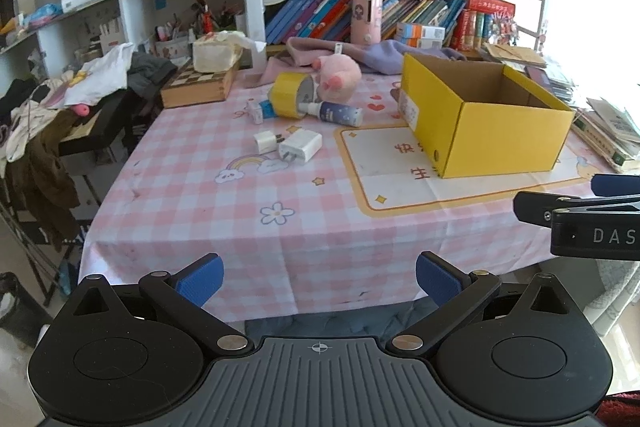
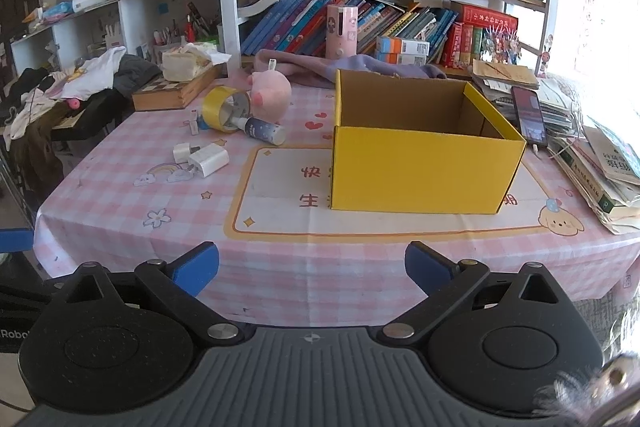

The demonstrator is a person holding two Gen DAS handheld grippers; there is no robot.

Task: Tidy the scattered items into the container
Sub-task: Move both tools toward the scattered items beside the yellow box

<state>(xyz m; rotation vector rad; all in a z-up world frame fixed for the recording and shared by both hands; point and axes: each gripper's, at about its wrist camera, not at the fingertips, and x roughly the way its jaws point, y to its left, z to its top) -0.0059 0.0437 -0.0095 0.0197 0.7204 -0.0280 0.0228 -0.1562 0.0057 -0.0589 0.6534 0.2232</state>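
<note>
- The left gripper (image 1: 319, 279) is spread wide and holds nothing — its blue pads (image 1: 202, 277) hang over the near edge of the table (image 1: 192, 227), touching nothing.
- Ahead of it and slightly left, two white chargers (image 1: 300, 146) lie side by side, touching.
- Beyond the chargers sit a roll of yellow tape (image 1: 289, 95) on its side, a small white-and-blue tube (image 1: 262, 109) against it, and a dark blue spray bottle (image 1: 340, 113) whose nozzle pokes into the roll.
- A pink plush toy (image 1: 340, 75) rests just behind the tape.
- Ahead and to the right of the left gripper stands the open yellow box (image 1: 480, 119), nothing visible inside it.
- The right gripper (image 2: 312, 267) is likewise released, fingers wide apart and empty, at the table's near edge.
- The box (image 2: 424, 175) stands straight ahead of the right gripper — the chargers (image 2: 208, 159), tape (image 2: 224, 107), bottle (image 2: 266, 131) and toy (image 2: 270, 95) all lie ahead and to its left, well apart from its fingers.
</note>
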